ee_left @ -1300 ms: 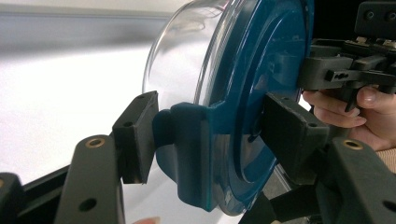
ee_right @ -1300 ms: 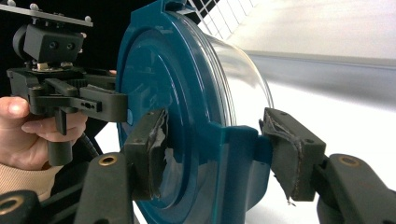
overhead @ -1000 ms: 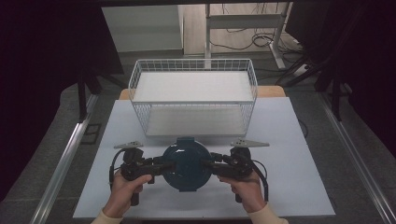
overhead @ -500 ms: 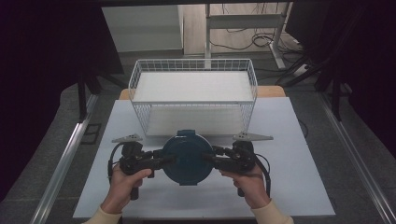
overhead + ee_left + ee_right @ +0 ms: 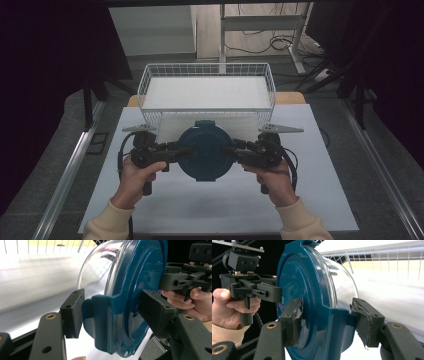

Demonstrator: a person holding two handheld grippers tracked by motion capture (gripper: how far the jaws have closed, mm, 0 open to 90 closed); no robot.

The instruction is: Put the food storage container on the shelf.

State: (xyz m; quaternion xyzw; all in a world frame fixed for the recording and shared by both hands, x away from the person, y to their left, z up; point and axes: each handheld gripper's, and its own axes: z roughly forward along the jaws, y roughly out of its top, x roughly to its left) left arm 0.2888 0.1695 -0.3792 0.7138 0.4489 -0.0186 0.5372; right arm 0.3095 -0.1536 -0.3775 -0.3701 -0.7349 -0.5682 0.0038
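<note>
Teal-lidded container (image 5: pixel 204 153) between left gripper (image 5: pixel 172 151) and right gripper (image 5: pixel 235 150).

High view: even overhead light, white table (image 5: pixel 310 200) bright, surroundings near black at left and right. Soft shadow under the round teal lid (image 5: pixel 204 152). Sharp overall, slightly low contrast. Left gripper view: background blown out, wire basket (image 5: pixel 37 247) blurred and overexposed; glossy lid (image 5: pixel 132 295) shows specular streaks; near jaws soft. Right gripper view: same washed-out white backdrop, glare on the clear dome (image 5: pixel 342 280), left side falls to black, close pads slightly soft.
</note>
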